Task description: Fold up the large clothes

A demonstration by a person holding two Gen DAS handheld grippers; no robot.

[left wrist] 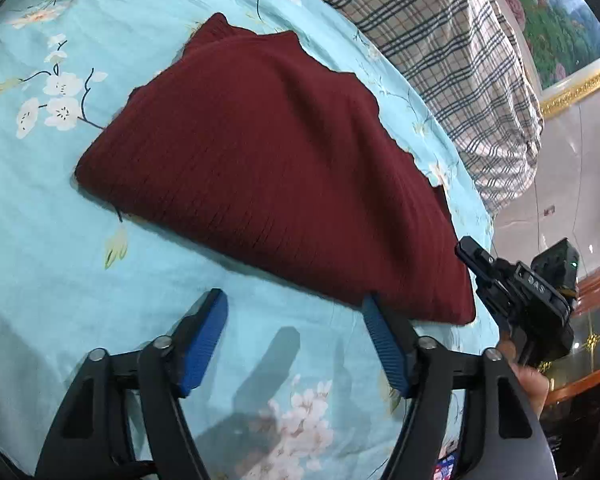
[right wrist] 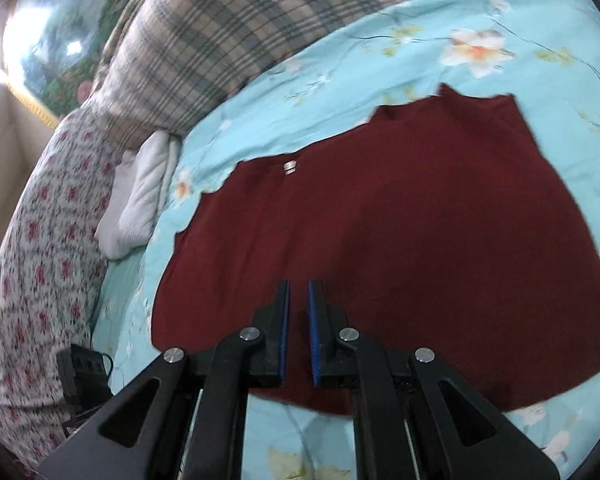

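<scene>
A dark red knitted garment (left wrist: 268, 176) lies folded flat on the light blue flowered bedsheet (left wrist: 40, 208). My left gripper (left wrist: 294, 300) is open and empty, just in front of the garment's near edge; its right finger touches that edge. The right gripper's body (left wrist: 528, 304) shows at the right of the left wrist view, by the garment's corner. In the right wrist view the garment (right wrist: 420, 220) fills the middle, with a small white tag (right wrist: 289, 167) near its far edge. My right gripper (right wrist: 299, 292) hovers over the garment, its jaws nearly closed with a thin gap and nothing between them.
A plaid quilt (right wrist: 228, 40) is heaped along the far side of the bed. A flowered pillow (right wrist: 40, 248) and a white folded cloth (right wrist: 140, 200) lie at the left. A black box with a cable (right wrist: 80, 376) sits at the bed's edge. A wooden cabinet (left wrist: 592, 320) stands beyond.
</scene>
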